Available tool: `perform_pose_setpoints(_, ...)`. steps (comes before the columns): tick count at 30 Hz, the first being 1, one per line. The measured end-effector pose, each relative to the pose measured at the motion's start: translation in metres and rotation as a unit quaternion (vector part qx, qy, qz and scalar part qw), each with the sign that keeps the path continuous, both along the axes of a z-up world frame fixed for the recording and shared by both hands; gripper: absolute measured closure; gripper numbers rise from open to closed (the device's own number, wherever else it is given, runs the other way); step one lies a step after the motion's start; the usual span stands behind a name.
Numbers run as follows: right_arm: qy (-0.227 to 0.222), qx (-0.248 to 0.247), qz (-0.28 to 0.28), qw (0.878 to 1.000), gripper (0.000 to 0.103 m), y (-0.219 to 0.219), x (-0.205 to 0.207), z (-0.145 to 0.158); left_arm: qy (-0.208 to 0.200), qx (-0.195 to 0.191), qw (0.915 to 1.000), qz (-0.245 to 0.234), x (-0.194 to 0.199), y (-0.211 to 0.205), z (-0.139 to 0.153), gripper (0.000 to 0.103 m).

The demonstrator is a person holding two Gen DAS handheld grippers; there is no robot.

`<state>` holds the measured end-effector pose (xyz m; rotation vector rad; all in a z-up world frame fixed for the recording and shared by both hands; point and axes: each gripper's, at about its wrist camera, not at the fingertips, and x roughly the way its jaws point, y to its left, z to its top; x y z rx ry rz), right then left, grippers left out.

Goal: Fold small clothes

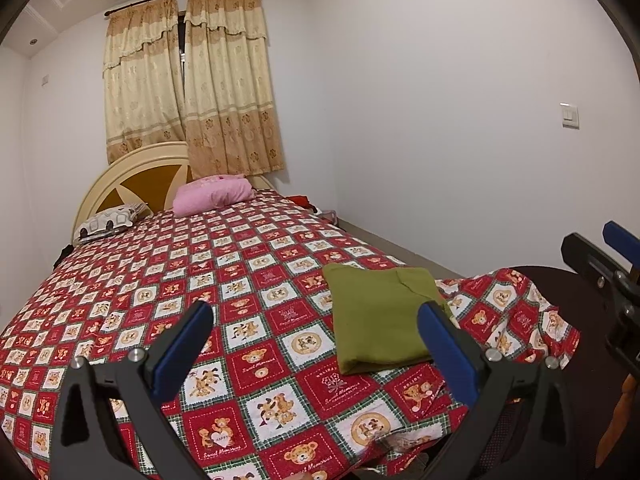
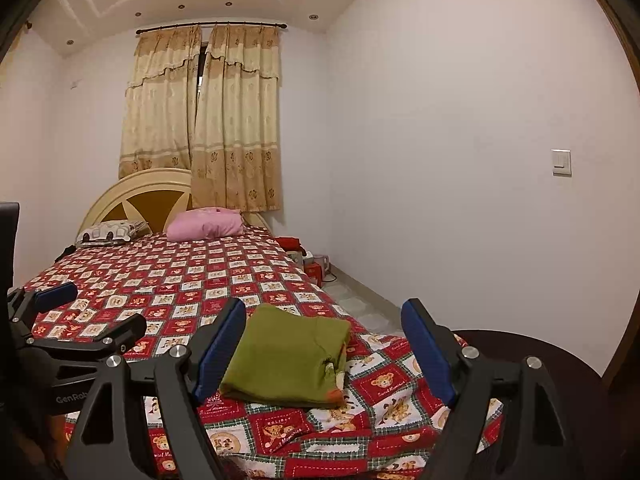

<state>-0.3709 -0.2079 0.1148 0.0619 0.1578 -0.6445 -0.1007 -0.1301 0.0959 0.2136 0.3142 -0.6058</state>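
Note:
A small olive-green garment (image 1: 380, 316) lies folded into a flat rectangle on the red teddy-bear bedspread (image 1: 224, 272), near the bed's near right corner. It also shows in the right wrist view (image 2: 288, 356). My left gripper (image 1: 316, 320) is open and empty, held above the bed just left of the garment. My right gripper (image 2: 324, 320) is open and empty, held above and in front of the garment. Neither touches the cloth. The left gripper (image 2: 92, 308) also shows at the left of the right wrist view, and the right gripper (image 1: 600, 256) at the right edge of the left wrist view.
A pink pillow (image 1: 212, 194) and a patterned pillow (image 1: 108, 222) lie at the headboard (image 1: 140, 176). A white wall (image 1: 460, 140) runs along the bed's right side, with boxes on the floor strip (image 2: 316, 268). A dark round seat (image 2: 520, 344) is at the bed's near corner.

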Motion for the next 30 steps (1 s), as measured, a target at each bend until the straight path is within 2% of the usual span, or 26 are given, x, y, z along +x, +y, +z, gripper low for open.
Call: perform_pose_setpoints(30,0.008,0.005,0.002,1.0,0.022,-0.007,0.003,-0.005,0.023,0.011,0.9996,0.008,0.006,-0.003,-0.013,0.0)
